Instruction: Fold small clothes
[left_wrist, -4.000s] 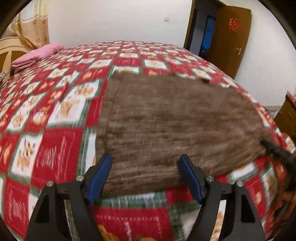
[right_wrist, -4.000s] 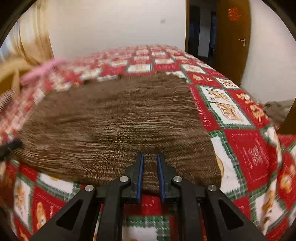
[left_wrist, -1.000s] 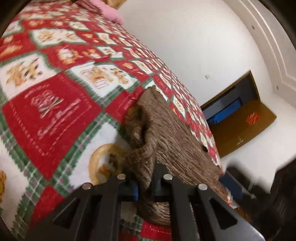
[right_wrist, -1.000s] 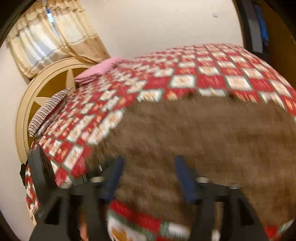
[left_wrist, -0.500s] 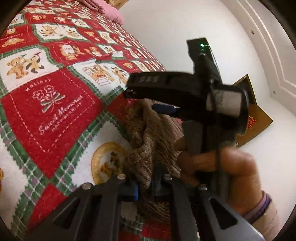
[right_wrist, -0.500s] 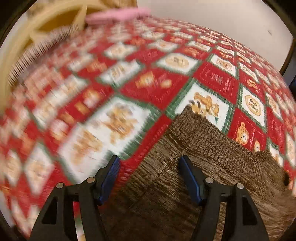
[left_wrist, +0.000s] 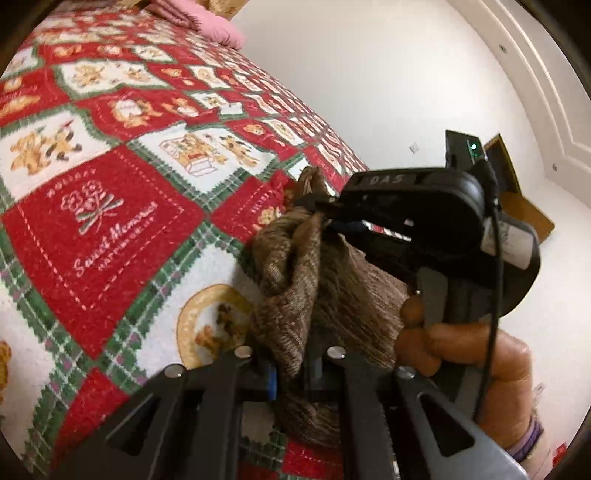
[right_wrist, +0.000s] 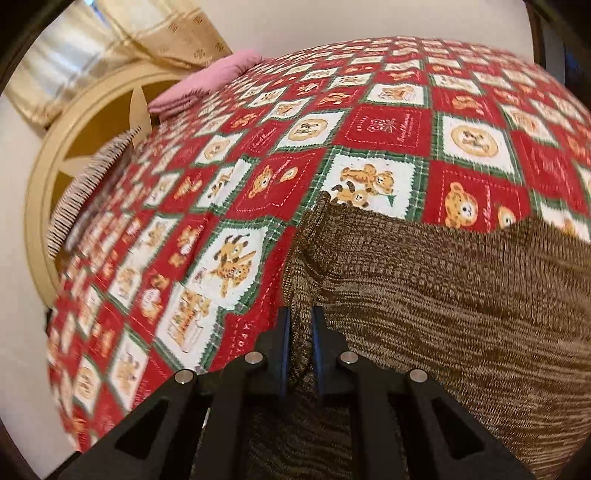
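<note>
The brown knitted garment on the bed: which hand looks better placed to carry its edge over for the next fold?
Probably the right. The right gripper has just closed on the brown knitted garment along its side edge, further up than the left gripper, which pinches a bunched corner and can anchor it.

One brown knitted garment (left_wrist: 295, 280) lies on one bed covered by one red, white and green patchwork blanket (left_wrist: 110, 206). Two tongs are in sight, the left tongs (left_wrist: 291, 373) and the right tongs (left_wrist: 314, 208), and one hand (left_wrist: 465, 354) shows on the right one. At the head of the bed there is one stack of folded pink cloth (right_wrist: 207, 83), one striped pillow (right_wrist: 88, 177), one round cream headboard (right_wrist: 74, 122) and one beige curtain (right_wrist: 122, 40), and one wooden door (left_wrist: 517, 199) stands at the far wall.
</note>
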